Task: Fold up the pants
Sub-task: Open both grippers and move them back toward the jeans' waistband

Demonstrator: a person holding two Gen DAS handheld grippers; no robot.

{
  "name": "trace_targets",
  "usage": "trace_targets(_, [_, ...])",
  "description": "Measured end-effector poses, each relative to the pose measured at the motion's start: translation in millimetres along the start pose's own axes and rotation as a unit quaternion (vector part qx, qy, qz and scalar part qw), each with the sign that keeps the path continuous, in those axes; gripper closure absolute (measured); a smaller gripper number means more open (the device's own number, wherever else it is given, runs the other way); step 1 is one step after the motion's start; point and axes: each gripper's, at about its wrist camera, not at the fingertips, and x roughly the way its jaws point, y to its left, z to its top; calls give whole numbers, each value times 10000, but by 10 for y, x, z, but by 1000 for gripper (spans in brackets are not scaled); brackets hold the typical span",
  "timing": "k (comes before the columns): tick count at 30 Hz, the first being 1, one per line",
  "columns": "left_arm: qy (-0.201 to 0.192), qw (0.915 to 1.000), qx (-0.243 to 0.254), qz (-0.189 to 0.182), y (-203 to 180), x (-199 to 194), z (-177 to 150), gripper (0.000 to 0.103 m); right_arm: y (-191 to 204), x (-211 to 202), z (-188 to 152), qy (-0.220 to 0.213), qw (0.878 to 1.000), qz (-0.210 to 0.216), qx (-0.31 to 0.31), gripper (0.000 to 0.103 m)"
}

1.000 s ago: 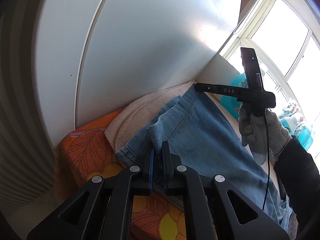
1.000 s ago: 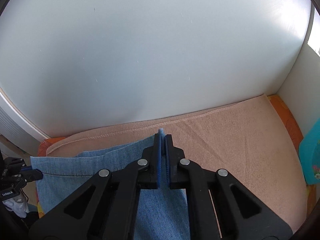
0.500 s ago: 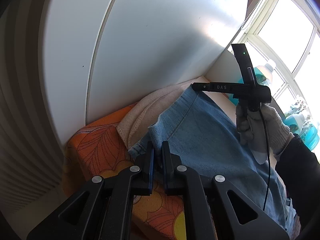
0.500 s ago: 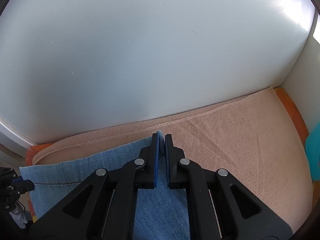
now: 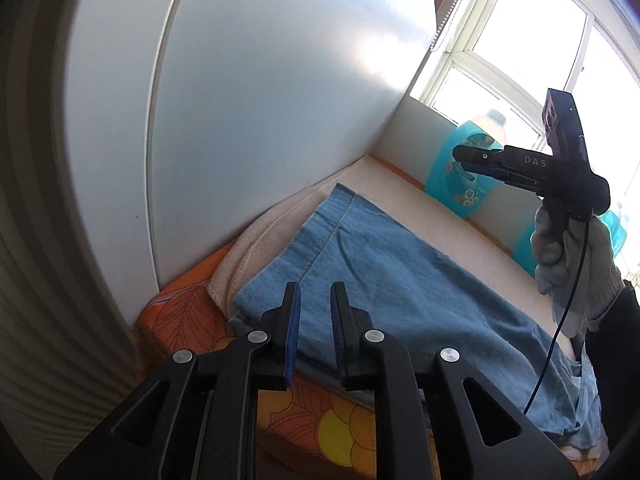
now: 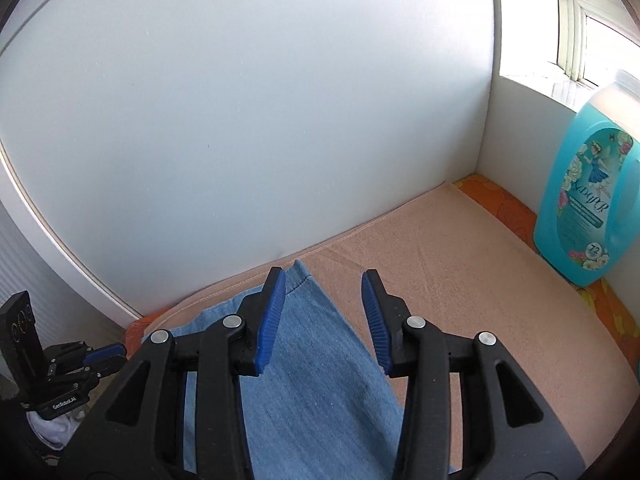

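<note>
Light blue denim pants [image 5: 400, 280] lie flat on a peach towel [image 5: 400, 184]. My left gripper [image 5: 316, 292] hovers just above their near left corner; its jaws are opening, with a narrow gap and no cloth between the pads. My right gripper [image 6: 324, 280] hangs over the far corner of the pants [image 6: 320, 380], its jaws opening wide with nothing between them. In the left wrist view the right gripper [image 5: 464, 158] is raised well above the surface, held by a gloved hand [image 5: 572, 264]. The left gripper [image 6: 116, 354] shows at the lower left of the right wrist view.
The towel [image 6: 460, 280] lies on an orange flowered cloth [image 5: 180, 312]. A white wall [image 6: 280, 120] closes the far side and a low white sill wall the right. A turquoise detergent bottle [image 6: 588, 200] stands at the right, under a bright window [image 5: 520, 40].
Both grippers have gone from shut on the pants' edge to apart, and the cloth has dropped flat. The right gripper has risen and swung right; the left has risen a little.
</note>
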Motion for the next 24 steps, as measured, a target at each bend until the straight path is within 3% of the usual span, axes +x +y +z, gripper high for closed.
trace_targets(8, [92,9950,485,-864,-480,44,172,89,-310,-1220,-581,-683,9937,-674,582,44])
trace_targets(11, [191,9901,724,-1186,-739,49,140,89,-467,-1641,-852,-816,9876,-1027,863,44])
trace_targets(18, [582,9725,1056,-1993,-1304,124,-110,83,-846,-2474,-1592,-896,9655,-1919,1514,43])
trace_targets(24, [1112,9513,1408,-2506,-1796,211,-337,83,-1267,-3071,-2348,-792,9380,-2598,2154,39])
